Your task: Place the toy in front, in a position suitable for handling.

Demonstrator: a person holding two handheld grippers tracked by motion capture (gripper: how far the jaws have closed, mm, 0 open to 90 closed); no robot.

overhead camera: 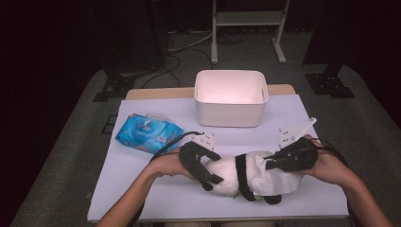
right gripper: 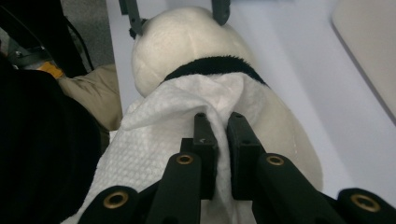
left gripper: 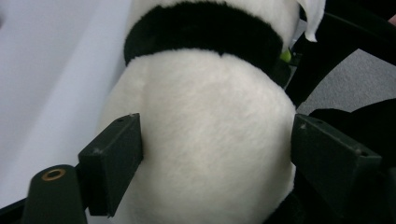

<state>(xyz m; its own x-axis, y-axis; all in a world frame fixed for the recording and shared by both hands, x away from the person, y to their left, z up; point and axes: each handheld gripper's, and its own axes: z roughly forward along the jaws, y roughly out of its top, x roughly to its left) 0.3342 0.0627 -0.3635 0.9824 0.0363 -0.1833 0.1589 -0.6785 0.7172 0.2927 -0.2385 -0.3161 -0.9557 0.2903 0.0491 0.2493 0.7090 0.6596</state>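
Left tongs [overhead camera: 208,165]: jaws wide, straddling the rounded white end of the black-and-white plush panda toy [overhead camera: 236,174], pads at its flanks; whether they press, cannot tell. Right tongs [overhead camera: 273,163]: jaws together, clamped on a white textured wipe [overhead camera: 276,179] draped over the toy's other end. Toy lies on the white worktop [overhead camera: 142,184] between both tongs. Beyond the left tongs: blue wipes packet [overhead camera: 147,132]. Farther, beyond both tongs: white rectangular plastic tub [overhead camera: 231,111].

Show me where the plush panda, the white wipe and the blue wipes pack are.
plush panda [overhead camera: 222,172], high view, on its white body.
white wipe [right gripper: 154,135], right gripper view, on the cloth left of the pinching jaws.
blue wipes pack [overhead camera: 146,132], high view, on its top face near the flap.
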